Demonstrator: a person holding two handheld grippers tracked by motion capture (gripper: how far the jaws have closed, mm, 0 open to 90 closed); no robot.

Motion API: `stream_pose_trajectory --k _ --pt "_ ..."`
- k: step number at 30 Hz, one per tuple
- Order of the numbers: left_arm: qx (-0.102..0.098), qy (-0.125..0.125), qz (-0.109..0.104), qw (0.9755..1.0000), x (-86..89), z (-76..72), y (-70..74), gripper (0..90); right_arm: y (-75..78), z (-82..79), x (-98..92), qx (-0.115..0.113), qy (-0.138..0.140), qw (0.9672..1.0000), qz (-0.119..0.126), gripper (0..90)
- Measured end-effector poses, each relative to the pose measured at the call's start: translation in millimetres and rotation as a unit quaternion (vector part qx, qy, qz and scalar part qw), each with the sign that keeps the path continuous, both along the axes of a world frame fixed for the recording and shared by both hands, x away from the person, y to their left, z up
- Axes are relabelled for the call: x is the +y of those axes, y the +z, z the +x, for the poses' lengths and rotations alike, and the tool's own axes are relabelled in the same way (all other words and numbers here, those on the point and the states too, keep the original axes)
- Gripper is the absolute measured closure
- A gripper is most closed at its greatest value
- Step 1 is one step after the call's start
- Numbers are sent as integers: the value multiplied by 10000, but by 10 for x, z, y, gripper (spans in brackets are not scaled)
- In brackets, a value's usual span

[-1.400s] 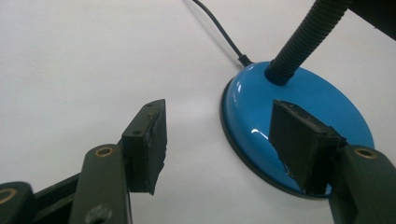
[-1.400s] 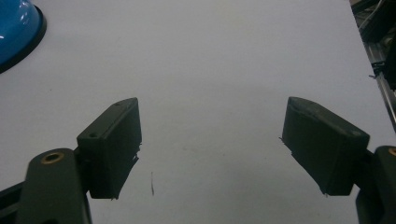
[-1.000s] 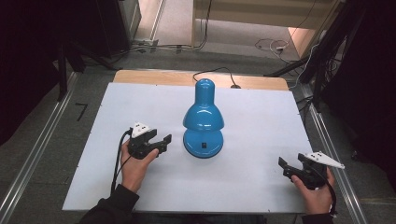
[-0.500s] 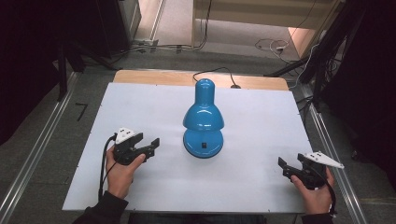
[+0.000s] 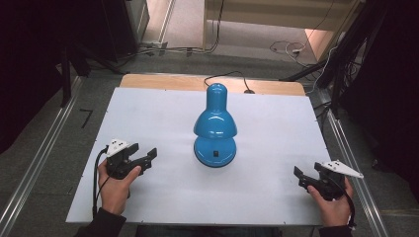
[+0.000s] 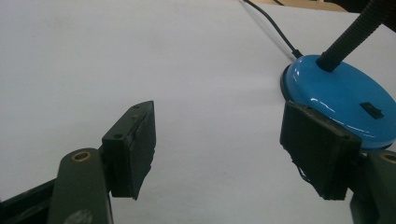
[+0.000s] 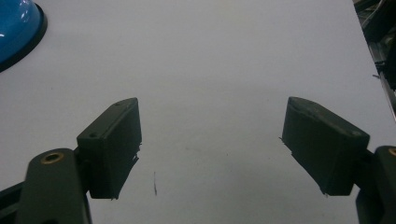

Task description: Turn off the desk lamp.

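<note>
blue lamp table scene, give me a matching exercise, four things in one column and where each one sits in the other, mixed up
Things:
1. blue lamp
2. left gripper
3. right gripper
4. black cord

Places:
A. near the table's right front corner, jaws open and empty
B. runs off the table's far edge behind the lamp
C. middle of the white table
D. left of the lamp's base, jaws open and empty

Pairs: 1-C, 2-D, 3-A, 4-B

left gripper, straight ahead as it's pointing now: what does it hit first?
Probably the lamp. The left gripper, jaws open and empty, points right toward the lamp's base, which sits just off its right jaw in the left gripper view. It may only clip the base's edge; depth is unclear.
</note>
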State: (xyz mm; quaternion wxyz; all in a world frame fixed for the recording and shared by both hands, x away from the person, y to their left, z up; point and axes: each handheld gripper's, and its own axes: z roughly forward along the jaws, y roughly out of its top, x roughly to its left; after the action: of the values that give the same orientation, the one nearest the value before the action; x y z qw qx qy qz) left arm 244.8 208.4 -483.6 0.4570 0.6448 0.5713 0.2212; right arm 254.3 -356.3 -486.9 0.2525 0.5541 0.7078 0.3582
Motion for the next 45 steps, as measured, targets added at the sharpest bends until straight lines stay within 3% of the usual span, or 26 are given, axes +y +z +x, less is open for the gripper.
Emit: stream_pose_trajectory --k 45 --pt "104 457 -7 9989 433 -293 -59 256 -4 1 8 23 -12 10000 -33 185"
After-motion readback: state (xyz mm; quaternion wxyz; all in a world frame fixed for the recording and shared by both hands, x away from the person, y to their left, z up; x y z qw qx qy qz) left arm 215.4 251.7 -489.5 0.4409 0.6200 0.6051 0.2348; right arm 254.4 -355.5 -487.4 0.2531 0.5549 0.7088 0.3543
